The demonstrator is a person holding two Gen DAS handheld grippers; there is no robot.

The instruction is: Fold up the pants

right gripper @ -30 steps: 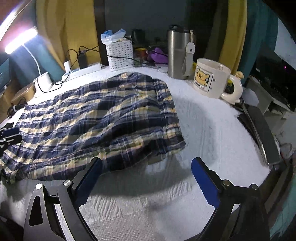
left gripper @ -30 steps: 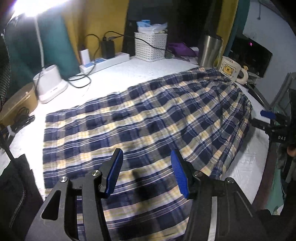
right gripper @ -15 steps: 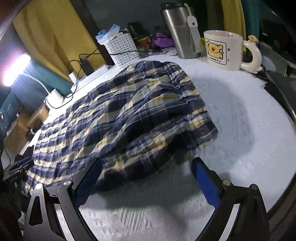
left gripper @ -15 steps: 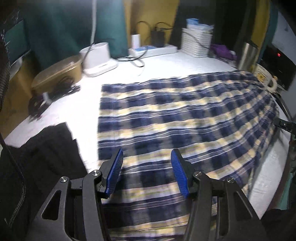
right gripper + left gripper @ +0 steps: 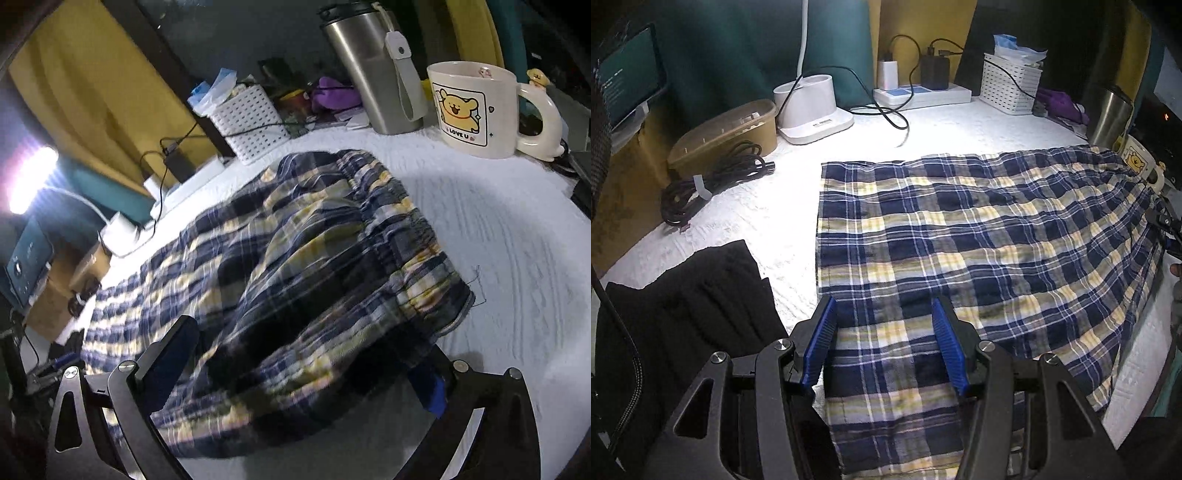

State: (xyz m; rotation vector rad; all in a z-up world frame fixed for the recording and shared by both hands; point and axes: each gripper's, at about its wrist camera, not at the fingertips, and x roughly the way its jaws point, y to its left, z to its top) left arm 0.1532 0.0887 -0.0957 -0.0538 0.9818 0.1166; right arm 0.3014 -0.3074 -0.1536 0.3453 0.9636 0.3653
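Note:
Navy, yellow and white plaid pants (image 5: 979, 236) lie flat across a white textured table cover (image 5: 768, 218), leg hems to the left and waistband to the right. My left gripper (image 5: 884, 343) is open, its blue pads low over the near hem corner with cloth between them. My right gripper (image 5: 306, 365) is open wide at the waistband end (image 5: 413, 254), with the near waist corner of the pants (image 5: 288, 314) bunched between its fingers. The right gripper also shows at the far right edge of the left wrist view (image 5: 1167, 232).
A black garment (image 5: 683, 317) lies left of the hems. A coiled cable (image 5: 713, 184), brown box (image 5: 727, 129), lamp base (image 5: 812, 110) and power strip (image 5: 923, 94) line the back. A white basket (image 5: 251, 122), steel tumbler (image 5: 373, 70) and bear mug (image 5: 476, 110) stand beyond the waistband.
My left gripper has swung left toward the hem end, bringing the black garment into view. My right gripper has moved in and down so the waist corner lies between its fingers.

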